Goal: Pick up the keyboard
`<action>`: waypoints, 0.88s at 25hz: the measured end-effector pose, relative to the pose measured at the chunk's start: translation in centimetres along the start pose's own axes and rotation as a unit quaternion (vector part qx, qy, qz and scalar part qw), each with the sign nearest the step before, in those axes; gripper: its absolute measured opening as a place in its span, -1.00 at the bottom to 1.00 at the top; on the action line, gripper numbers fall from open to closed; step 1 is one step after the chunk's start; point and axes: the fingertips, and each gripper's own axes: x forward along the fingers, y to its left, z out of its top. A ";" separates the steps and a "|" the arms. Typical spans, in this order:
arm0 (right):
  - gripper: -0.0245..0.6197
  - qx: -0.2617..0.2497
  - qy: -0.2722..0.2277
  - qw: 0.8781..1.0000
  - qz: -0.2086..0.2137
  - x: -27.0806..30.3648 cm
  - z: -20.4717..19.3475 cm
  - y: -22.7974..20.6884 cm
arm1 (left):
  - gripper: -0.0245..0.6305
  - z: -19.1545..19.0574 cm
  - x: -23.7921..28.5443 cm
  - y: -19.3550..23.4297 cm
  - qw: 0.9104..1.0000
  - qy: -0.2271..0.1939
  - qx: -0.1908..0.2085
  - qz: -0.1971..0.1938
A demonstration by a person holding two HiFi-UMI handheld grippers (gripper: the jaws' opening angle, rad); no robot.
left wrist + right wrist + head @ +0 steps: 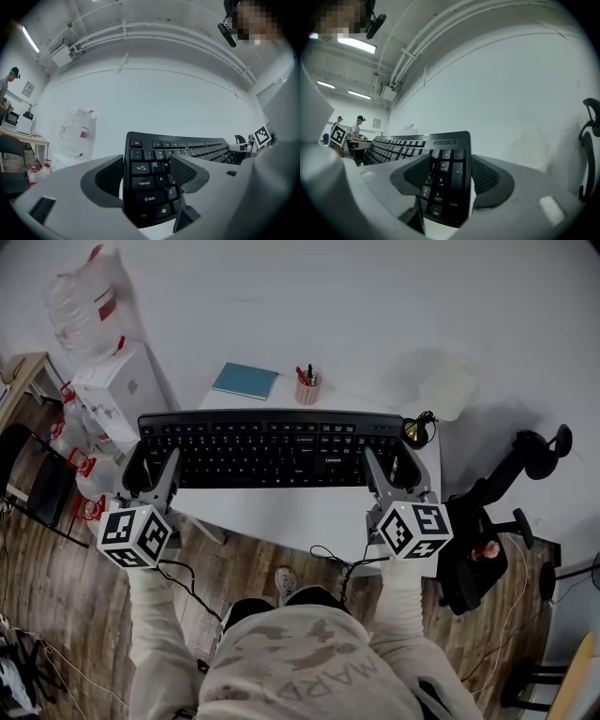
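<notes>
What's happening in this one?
A person holds a gripper in each hand. The left gripper is clamped on the left end of the black keyboard, and the right gripper on its number-pad end. Both point level over the white table. Whether the keyboard is clear of the table cannot be told.

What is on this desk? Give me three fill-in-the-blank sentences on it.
The left gripper and the right gripper hold one black ___.
Its number pad sits between the ___ gripper's fingers.
The pen cup stands on the ___ table.
Missing: keyboard, right, white.
</notes>
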 end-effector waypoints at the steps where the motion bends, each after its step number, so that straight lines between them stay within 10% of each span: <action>1: -0.05 -0.001 -0.002 1.000 0.000 -0.1 0.1 0.1 | 0.04 0.1 0.0 0.0 1.000 -0.001 0.000 0.000; 22: -0.05 -0.007 -0.018 1.000 0.002 -0.5 0.7 0.1 | 0.04 0.6 -0.3 -0.2 1.000 -0.017 0.002 -0.002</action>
